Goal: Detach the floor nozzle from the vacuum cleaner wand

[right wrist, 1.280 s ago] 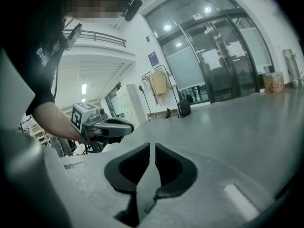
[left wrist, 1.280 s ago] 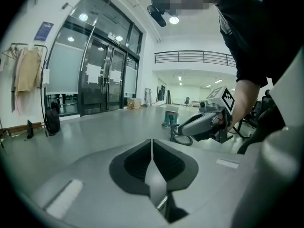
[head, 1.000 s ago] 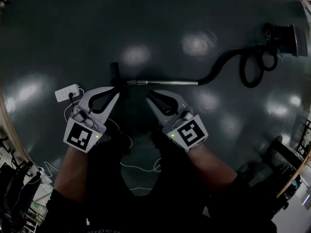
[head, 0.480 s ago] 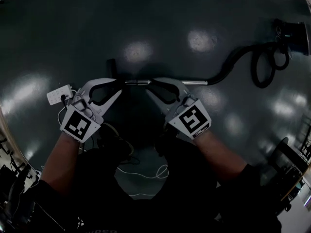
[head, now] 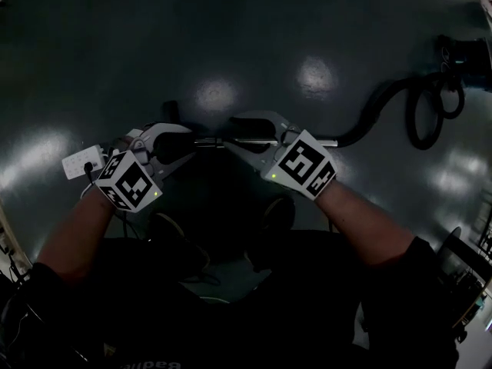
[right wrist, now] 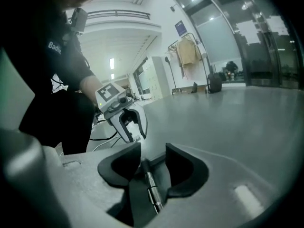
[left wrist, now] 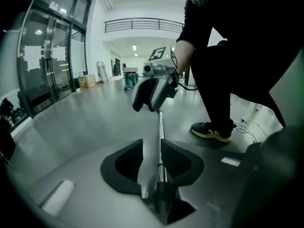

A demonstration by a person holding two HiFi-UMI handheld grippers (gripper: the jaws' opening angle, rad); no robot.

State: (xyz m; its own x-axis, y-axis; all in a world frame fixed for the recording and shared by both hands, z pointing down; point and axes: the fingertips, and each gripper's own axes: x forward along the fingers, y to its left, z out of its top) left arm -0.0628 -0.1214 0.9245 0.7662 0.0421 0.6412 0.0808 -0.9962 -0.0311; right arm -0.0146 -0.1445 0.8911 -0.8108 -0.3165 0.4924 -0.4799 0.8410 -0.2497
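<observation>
The vacuum's metal wand (head: 307, 140) lies flat on the dark floor, its black floor nozzle (head: 171, 111) at the left end. My left gripper (head: 187, 144) straddles the wand near the nozzle. Its jaws are opening, and in the left gripper view (left wrist: 152, 151) the wand (left wrist: 159, 141) runs between them with gaps on both sides. My right gripper (head: 233, 134) straddles the wand just to the right, facing the left one. Its jaws (right wrist: 153, 163) are opening too, with the wand's joint (right wrist: 150, 183) between them, pads apart from it.
A black hose (head: 419, 110) curls from the wand to the vacuum body (head: 467, 52) at the far right. A white power strip (head: 81, 162) with cables lies left of my left gripper. The person's shoe (left wrist: 212, 131) stands close behind the wand.
Both grippers have come down from above the floor to the wand. Their jaws have spread wider and now stand on either side of it.
</observation>
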